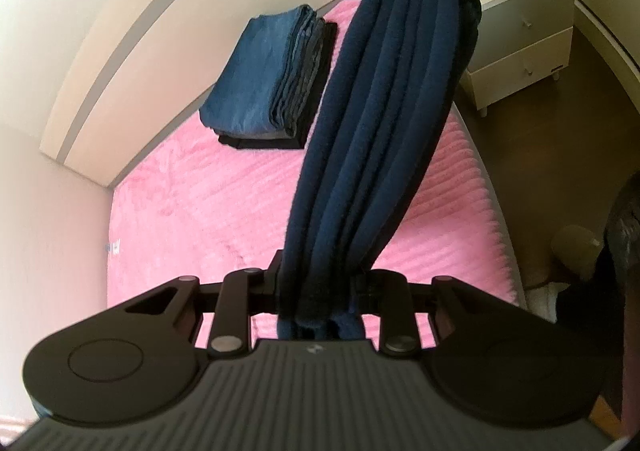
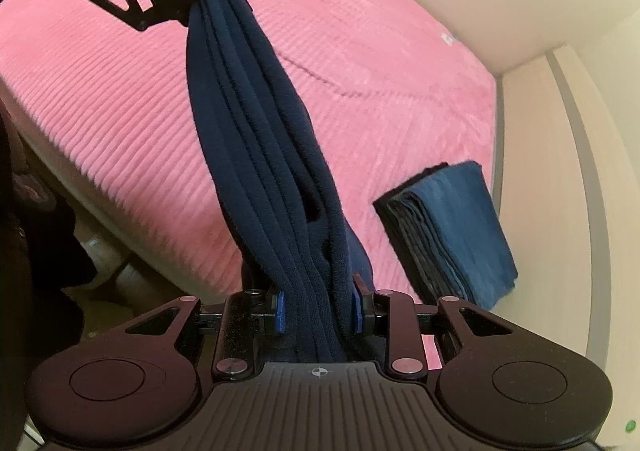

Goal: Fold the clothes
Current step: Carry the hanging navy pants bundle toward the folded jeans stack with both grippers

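1. Navy fleece garment (image 1: pixel 372 155) gathered into a thick rope of folds, strung between both claws, clear of the pink bedspread (image 1: pixel 192 219) below.
2. Left claw (image 1: pixel 316 291): pinching one bunched end of the garment, cloth packed between the jaws, no gap visible.
3. Right claw (image 2: pixel 320 311): clamped on the other bunched end, blue pads (image 2: pixel 281 311) pressed against the fleece on both sides.
4. Judged step in hand: carrying the piece over the bed, held by its two ends, before any laying out; no fold yet made on the surface.
5. Finished stack of folded jeans (image 1: pixel 264 79) sitting near the far edge of the bed beside the headboard (image 1: pixel 132 63), well apart from the hanging garment.
6. White nightstand (image 1: pixel 528 35) off the bed's side, not in the way.
7. Next move, as judged: lower onto the bare pink area short of the stack, draw the two ends apart so the bunching opens flat, then release.
8. Risk noted: cloth so tightly gathered likely to land twisted; edges not distinguishable in either view, so regrasping at corners probably needed.
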Available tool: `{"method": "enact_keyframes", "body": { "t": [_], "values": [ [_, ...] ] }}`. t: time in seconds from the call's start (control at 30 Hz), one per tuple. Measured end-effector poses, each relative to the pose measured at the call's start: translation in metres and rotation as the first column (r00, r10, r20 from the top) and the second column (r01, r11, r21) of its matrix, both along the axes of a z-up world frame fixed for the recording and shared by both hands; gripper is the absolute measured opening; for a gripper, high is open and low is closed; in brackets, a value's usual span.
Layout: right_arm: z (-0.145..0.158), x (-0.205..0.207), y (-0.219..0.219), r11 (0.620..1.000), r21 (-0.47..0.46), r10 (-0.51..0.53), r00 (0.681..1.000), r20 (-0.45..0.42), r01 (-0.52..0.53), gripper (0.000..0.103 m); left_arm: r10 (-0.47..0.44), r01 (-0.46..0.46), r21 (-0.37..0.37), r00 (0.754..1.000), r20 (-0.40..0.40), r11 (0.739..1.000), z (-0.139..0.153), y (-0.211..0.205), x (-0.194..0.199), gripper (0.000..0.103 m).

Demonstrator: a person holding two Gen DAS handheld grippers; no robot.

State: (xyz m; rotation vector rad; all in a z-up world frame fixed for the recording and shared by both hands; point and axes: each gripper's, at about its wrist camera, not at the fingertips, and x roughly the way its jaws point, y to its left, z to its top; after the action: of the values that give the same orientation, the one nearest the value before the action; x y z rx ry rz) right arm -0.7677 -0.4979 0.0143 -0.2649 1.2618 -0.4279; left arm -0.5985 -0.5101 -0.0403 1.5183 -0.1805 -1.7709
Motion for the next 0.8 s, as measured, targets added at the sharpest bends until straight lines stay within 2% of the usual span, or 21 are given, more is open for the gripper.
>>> {"method": "enact_keyframes", "body": {
  "t": [0.5,0.67,0.8],
  "values": [
    [0.008,0.032,-0.023,0.999,-0.039,-0.029,1.000,-0.008,0.028,0.028,-0.032,0.031,-0.054,0.999,-0.027,0.998,0.007,-0.042,0.035,0.025],
    [0.003,0.031,-0.047,1.000,-0.029,-0.004,1.000,0.000,0.004,0.028,-0.022,0.021,-0.054,1.000,-0.018,0.998,0.007,-0.064,0.035,0.025],
    [-0.003,0.020,-0.090,0.999,-0.010,0.035,0.999,0.011,-0.035,0.028,0.004,-0.004,-0.039,1.000,-0.009,0.999,0.003,-0.097,0.026,0.025]
  ]
}}
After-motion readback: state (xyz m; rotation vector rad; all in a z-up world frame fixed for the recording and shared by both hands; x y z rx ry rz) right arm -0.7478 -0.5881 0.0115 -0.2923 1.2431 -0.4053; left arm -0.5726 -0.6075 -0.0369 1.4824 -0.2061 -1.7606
